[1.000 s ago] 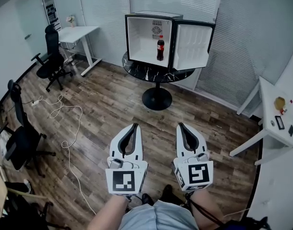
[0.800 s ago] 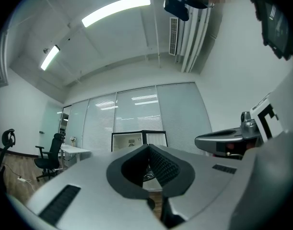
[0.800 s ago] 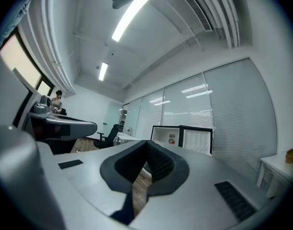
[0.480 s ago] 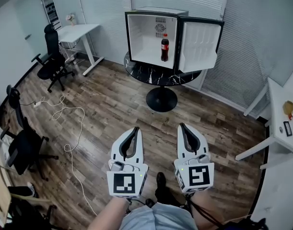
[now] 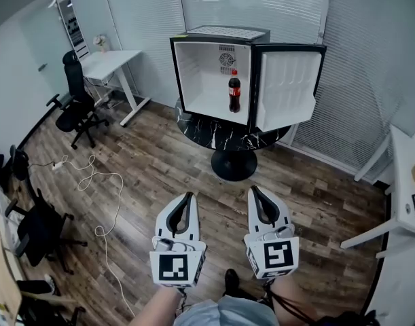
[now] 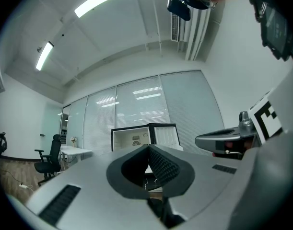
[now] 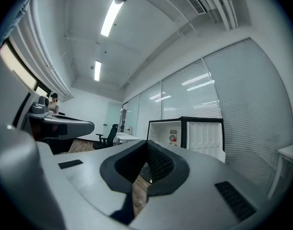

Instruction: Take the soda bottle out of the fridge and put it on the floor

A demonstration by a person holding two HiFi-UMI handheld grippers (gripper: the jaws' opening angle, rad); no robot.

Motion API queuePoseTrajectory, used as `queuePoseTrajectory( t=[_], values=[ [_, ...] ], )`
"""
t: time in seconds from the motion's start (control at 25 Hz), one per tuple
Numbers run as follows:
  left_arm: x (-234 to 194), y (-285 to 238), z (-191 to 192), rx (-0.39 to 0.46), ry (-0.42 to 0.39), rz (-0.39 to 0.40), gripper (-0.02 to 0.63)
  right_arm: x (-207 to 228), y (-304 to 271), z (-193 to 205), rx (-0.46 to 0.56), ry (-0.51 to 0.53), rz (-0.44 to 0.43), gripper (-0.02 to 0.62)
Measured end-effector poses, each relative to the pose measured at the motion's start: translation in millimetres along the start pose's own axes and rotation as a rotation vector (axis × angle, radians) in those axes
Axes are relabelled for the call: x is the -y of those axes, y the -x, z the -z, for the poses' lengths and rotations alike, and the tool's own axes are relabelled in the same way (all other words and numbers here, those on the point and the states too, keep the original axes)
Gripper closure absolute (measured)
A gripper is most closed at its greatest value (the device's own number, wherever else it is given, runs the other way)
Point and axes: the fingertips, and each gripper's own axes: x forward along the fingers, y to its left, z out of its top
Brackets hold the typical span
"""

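A dark soda bottle [image 5: 234, 92] with a red label stands upright inside a small white-lined fridge [image 5: 214, 73], whose door [image 5: 287, 89] hangs wide to the right. The fridge sits on a round black marble table [image 5: 227, 133]. Both grippers are held side by side low in the head view, well short of the fridge and pointing toward it. My left gripper [image 5: 187, 196] is shut with nothing in it. My right gripper [image 5: 253, 189] is shut and empty too. In the gripper views the fridge [image 6: 139, 138] [image 7: 171, 134] shows far ahead past the closed tips; the bottle's red cap [image 7: 175, 138] barely shows.
Wooden floor [image 5: 159, 161] lies between me and the table. A white cable [image 5: 102, 202] snakes across the floor at left. Black office chairs [image 5: 75, 94] [image 5: 34, 226] and a white desk [image 5: 109, 63] stand at left; another white table [image 5: 404, 202] is at right.
The fridge and table have grown larger and nearer in the head view as I moved toward them. Both grippers stayed shut and side by side.
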Motion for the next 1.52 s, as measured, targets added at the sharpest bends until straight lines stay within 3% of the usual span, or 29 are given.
queuePoseTrajectory(
  t=[0.44,0.88,1.52],
  values=[
    [-10.5,-68.2,-4.7,0.012,-0.033,-0.051,0.591,41.4,-63.8,7.0,0.007,-0.007,-0.048,0.583],
    [-71.3,-130.8,30.6,-0.005,-0.008,-0.070,0.590,44.9,-151.4,33.6,-0.030,0.001,-0.037,0.582],
    [-169.2,-302.0,57.9,0.006,0.029,0.124,0.591,73.2,-329.9,36.1,-0.065,0.025,0.160,0.581]
  ],
)
